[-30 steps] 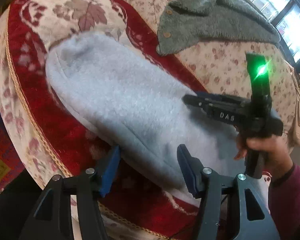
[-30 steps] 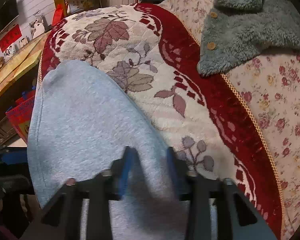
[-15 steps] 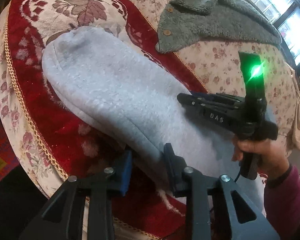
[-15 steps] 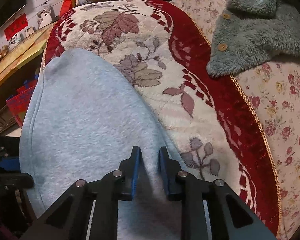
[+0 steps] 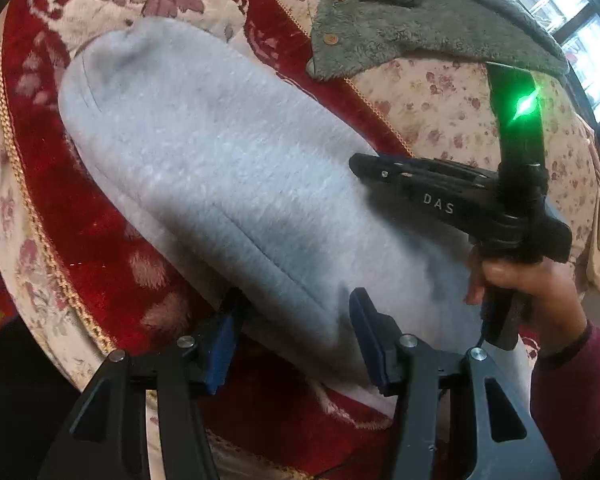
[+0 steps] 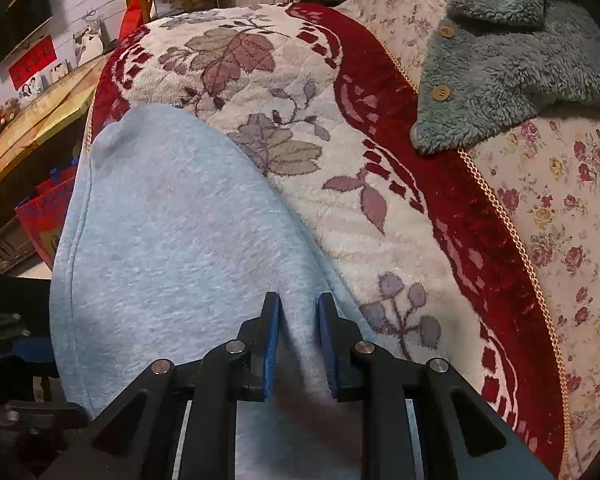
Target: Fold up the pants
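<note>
Light blue-grey fleece pants [image 5: 220,168] lie lengthwise on a red-and-cream floral cover [image 5: 80,208]. My left gripper [image 5: 296,308] straddles their near side edge. Its jaws are opening, with fabric lying loose between the blue pads. In the left wrist view my right gripper [image 5: 380,168] reaches in from the right, held by a hand [image 5: 528,292], and rests on the pants. The right wrist view shows the right gripper [image 6: 298,304] shut on a raised ridge of the pants [image 6: 172,240].
A grey-green fleece jacket [image 6: 512,52] with wooden buttons lies on the rose-print sofa back [image 6: 560,220] beyond the cover. A wooden table [image 6: 40,120] and a red bag [image 6: 44,216] stand off the left edge. A bright window [image 5: 596,52] is at the far right.
The right jaws closed onto a fold of the pants and stay there. The left jaws narrowed on the pants' edge, then spread apart again.
</note>
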